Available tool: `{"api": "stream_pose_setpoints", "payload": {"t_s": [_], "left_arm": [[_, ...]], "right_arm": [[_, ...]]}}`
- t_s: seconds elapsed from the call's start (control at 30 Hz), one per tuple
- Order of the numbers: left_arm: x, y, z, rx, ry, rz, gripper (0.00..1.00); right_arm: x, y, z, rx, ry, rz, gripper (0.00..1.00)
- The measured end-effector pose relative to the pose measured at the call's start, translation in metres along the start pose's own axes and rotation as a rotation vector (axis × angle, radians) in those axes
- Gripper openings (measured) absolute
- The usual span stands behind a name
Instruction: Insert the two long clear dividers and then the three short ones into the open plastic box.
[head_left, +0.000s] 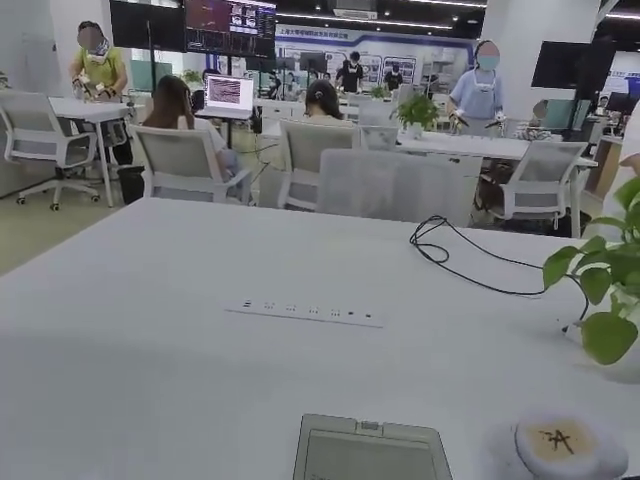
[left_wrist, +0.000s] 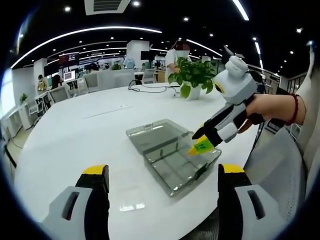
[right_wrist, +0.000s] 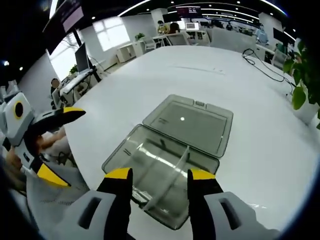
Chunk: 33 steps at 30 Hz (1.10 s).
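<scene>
Yellow-tipped jaws of the right gripper (right_wrist: 160, 173) stand apart astride a clear divider (right_wrist: 176, 164) upright in the open box (right_wrist: 117, 152) on the table (right_wrist: 125, 85); left gripper (left_wrist: 163, 170) gapes empty. It likely wants pressing squarely down.

Our left gripper (left_wrist: 163, 170) has two pale grey blocks carrying black fingers capped in yellow. Our right gripper (right_wrist: 161, 174) matches it, with a white housing and a yellow-green label near the tips. A dark red bead bracelet (left_wrist: 296, 107) circles the wrist behind our right hand (left_wrist: 265, 107).
</scene>
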<state>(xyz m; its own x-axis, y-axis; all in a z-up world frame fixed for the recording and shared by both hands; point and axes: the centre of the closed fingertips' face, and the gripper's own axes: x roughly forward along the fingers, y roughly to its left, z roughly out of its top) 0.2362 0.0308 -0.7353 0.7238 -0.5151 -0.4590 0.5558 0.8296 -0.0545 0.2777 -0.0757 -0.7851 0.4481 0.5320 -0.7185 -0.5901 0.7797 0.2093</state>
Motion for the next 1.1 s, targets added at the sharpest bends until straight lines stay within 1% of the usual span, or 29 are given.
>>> {"api": "stream_pose_setpoints", "payload": {"t_s": [0.1,0.2,0.23,0.37,0.47,0.57,0.73,0.8,0.97,1.03,1.1], "left_arm": [[-0.002,-0.001,0.000,-0.002,0.002,0.004,0.92],[-0.004,0.000,-0.002,-0.004,0.010,0.009,0.92],[-0.005,0.000,-0.002,-0.003,0.011,0.011,0.92],[-0.008,0.002,-0.004,-0.002,0.018,0.022,0.92],[-0.011,0.003,-0.005,-0.001,0.024,0.030,0.91],[-0.014,0.005,-0.007,-0.002,0.031,0.040,0.91],[-0.017,0.007,-0.011,-0.007,0.045,0.057,0.91],[-0.018,0.008,-0.012,-0.013,0.050,0.062,0.90],[-0.020,0.009,-0.014,-0.018,0.059,0.067,0.89],[-0.020,0.011,-0.015,-0.027,0.068,0.071,0.88],[-0.020,0.013,-0.016,-0.050,0.082,0.070,0.86]], "right_arm": [[-0.005,0.001,-0.002,0.010,-0.003,0.016,0.53],[-0.012,0.003,-0.001,-0.016,-0.039,0.024,0.57],[-0.014,0.003,-0.001,-0.019,-0.044,0.027,0.58],[-0.023,0.007,0.001,-0.040,-0.083,0.049,0.65],[-0.029,0.007,-0.002,-0.052,-0.091,0.056,0.67],[-0.034,0.004,-0.005,-0.069,-0.109,0.056,0.70],[-0.042,0.002,-0.008,-0.076,-0.139,0.067,0.74],[-0.045,0.001,-0.009,-0.089,-0.154,0.071,0.76],[-0.050,0.000,-0.009,-0.095,-0.171,0.073,0.77],[-0.051,-0.002,-0.010,-0.096,-0.172,0.071,0.78],[-0.053,-0.003,-0.011,-0.098,-0.177,0.070,0.78]]}}
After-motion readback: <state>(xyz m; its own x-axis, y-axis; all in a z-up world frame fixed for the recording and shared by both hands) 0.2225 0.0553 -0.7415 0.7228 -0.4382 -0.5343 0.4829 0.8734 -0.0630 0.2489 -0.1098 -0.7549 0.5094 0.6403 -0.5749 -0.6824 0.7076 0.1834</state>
